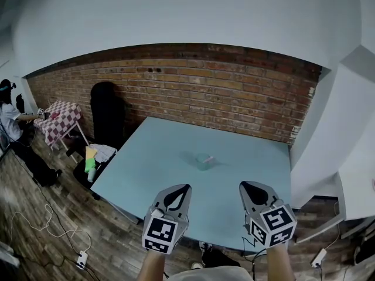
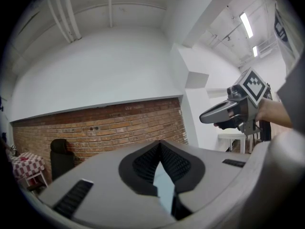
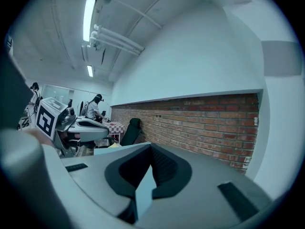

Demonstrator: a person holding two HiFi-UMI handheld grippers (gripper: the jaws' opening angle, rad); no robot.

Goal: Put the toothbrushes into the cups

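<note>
**Here, both grippers closed and empty; the cup stands mid-bench**

Head view: the pale blue bench (image 1: 152, 157) runs from the lower middle toward the brick wall (image 1: 193, 92) at 12 o'clock. A clear cup (image 1: 204, 162) stands upright near the bench's middle, well apart from both grippers. What seems a pink toothbrush (image 1: 210, 157) shows at the cup's rim on its 2 o'clock side. It is too small to tell its long axis or which way it points. The left gripper (image 1: 187, 186) sits at 7 o'clock and the right gripper (image 1: 242, 184) at 5 o'clock, both over the bench's near edge with their tips aimed toward 12 o'clock. A black chair (image 1: 108, 113) stands against the wall at 10 o'clock, and a checkered table (image 1: 58, 119) is at 9 o'clock beside a person (image 1: 12, 122).

Left gripper view: the left gripper (image 2: 159, 143) has its dark pads pressed together at the tip, with nothing between them. A sliver of bench (image 2: 163, 182) shows through the gap lower down. The right gripper (image 2: 203, 118) hangs at 3 o'clock, its tip pointing toward 9 o'clock. No cup appears here.

Right gripper view: the right gripper (image 3: 151, 148) is likewise closed tip to tip and holds nothing. The left gripper (image 3: 106, 130) lies at 9 o'clock, and the brick wall (image 3: 205, 123) fills 3 o'clock. The cup is outside this view too.
</note>
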